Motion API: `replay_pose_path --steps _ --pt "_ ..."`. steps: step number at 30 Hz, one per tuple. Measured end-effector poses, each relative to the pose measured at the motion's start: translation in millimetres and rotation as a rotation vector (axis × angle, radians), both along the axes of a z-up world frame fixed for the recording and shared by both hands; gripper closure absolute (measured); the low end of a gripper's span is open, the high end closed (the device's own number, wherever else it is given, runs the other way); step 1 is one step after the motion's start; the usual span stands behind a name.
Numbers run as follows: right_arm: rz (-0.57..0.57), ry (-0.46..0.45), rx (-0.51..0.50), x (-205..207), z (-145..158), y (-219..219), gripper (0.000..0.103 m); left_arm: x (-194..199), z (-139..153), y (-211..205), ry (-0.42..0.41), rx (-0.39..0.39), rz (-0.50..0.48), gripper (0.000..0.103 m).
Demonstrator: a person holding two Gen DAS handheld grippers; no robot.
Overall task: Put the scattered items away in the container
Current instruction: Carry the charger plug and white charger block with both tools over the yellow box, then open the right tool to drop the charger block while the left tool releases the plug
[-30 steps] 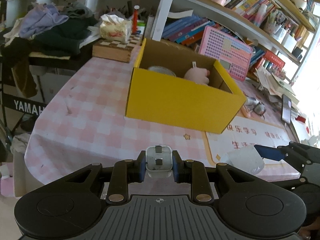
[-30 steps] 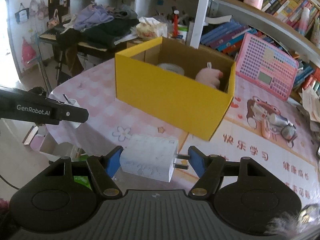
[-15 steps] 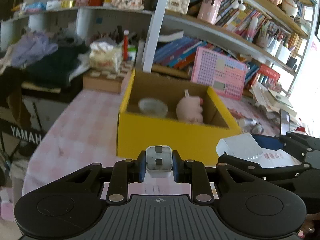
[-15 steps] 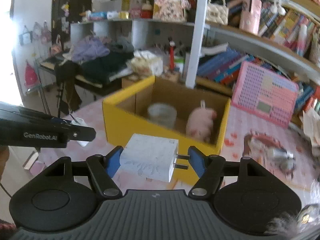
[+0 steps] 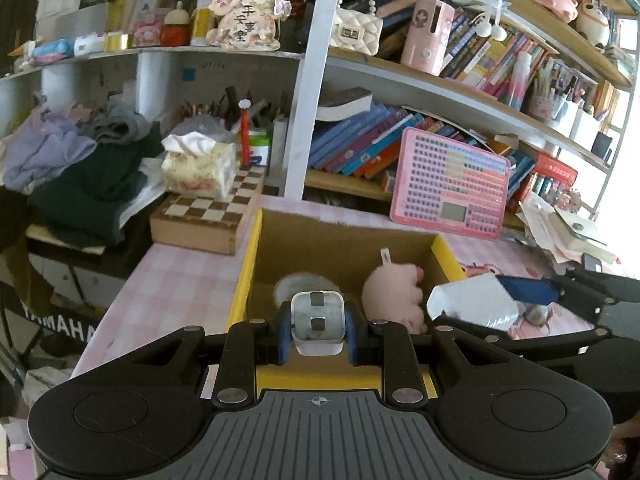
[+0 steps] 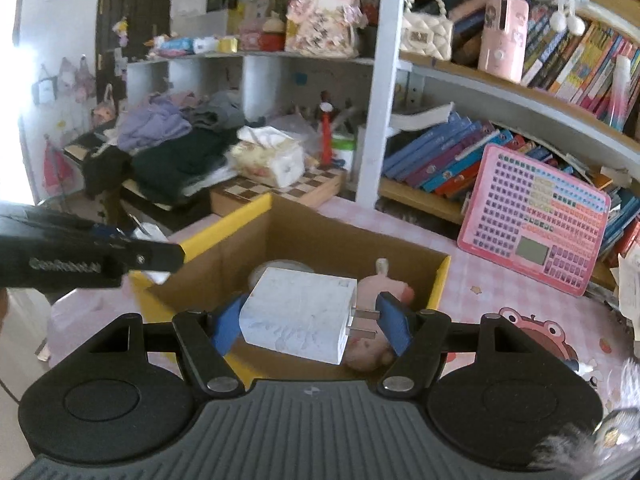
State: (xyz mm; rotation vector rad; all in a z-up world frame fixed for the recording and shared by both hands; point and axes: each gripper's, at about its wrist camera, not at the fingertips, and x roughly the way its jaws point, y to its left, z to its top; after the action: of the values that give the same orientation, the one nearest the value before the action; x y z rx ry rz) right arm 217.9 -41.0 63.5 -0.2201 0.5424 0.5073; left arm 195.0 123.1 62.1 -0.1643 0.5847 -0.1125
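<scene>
A: Box (image 5: 256,264) contents?
B: Pink plush (image 5: 394,294), pale round thing (image 5: 288,286) beside it. My left gripper (image 5: 318,330) is clamped on a small plug (image 5: 318,316), right gripper (image 6: 306,320) clamped on a big charger (image 6: 298,314), both over the box.

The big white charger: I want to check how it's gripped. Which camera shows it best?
The right wrist view: the big white charger fills the middle, clamped end to end in the right tongs, prongs visible. The left wrist view catches only its angled body at the right edge.
</scene>
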Motion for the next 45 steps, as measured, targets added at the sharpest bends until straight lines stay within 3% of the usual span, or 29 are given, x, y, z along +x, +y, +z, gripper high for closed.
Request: replay_pose_path --steps 6,8,14,20,23,29,39,45 --pt "0.033 0.138 -0.064 51 -17 5 0.034 42 -2 -14 0.045 0.032 -0.031 0.079" --pt "0.065 0.193 -0.074 67 -24 8 0.034 57 -10 -16 0.089 0.017 -0.042 0.079" --pt "0.205 0.242 -0.203 96 -40 27 0.034 92 -42 -16 0.253 -0.027 -0.031 0.079" --pt "0.327 0.240 -0.367 110 -60 46 0.034 110 -63 -34 0.331 0.111 -0.079 0.079" --pt "0.402 0.222 -0.426 109 -67 52 0.034 114 -68 -37 0.350 0.133 -0.083 0.079" --pt "0.452 0.252 -0.450 115 -71 55 0.034 120 -82 -42 0.406 0.132 -0.084 0.079" --pt "0.447 0.271 -0.451 117 -73 55 0.034 119 -82 -47 0.417 0.125 -0.041 0.077" --pt "0.438 0.262 -0.434 116 -71 54 0.034 115 -76 -40 0.399 0.133 -0.036 0.066"
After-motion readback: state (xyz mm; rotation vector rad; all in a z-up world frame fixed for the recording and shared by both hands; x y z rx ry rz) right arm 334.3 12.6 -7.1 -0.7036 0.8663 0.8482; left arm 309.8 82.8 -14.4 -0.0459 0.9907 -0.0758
